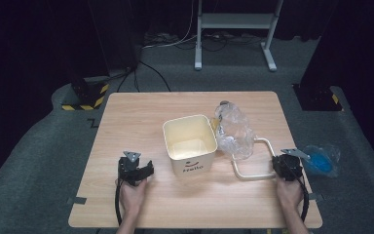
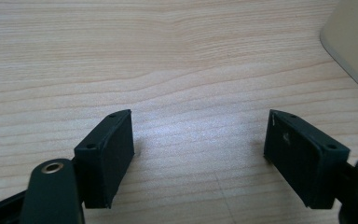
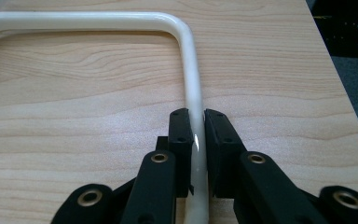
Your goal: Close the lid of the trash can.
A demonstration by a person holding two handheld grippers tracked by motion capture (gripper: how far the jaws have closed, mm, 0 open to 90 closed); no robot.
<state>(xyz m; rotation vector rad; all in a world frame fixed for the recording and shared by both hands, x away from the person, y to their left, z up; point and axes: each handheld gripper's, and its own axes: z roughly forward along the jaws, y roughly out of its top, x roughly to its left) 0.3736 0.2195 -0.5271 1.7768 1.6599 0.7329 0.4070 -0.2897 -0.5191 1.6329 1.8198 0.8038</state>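
A person sits at a light wooden table [image 1: 141, 117], a two-jaw gripper in each hand, seen from above and from a camera on each gripper. The right gripper [image 3: 197, 135] sits near the right edge of the table, and its 2 black jaws are clamped on a cream-coloured tube handle [image 3: 192, 88]; the tube passes straight up between the pads, which press on it from both sides. In the right gripper view the handle runs away from the jaws, bends through a rounded corner and turns left across the wood, lying flat on the tabletop. From above, the same handle [image 1: 253, 173] forms a squared loop that reaches from the gripper toward a crumpled clear plastic bag [image 1: 233, 129], which lies just to the right of a cream bin [image 1: 191, 146]. The bin stands upright and open near the middle of the table, with a smile mark and the word "Hello" on its near face. The left gripper [image 2: 199, 149] rests on the table to the left of the bin, its jaws wide apart with bare wood between them; a corner of the bin [image 2: 354, 42] shows at the upper right of its view. A blue object in clear wrap [image 1: 321, 161] lies on the grey floor beyond the right edge of the table.
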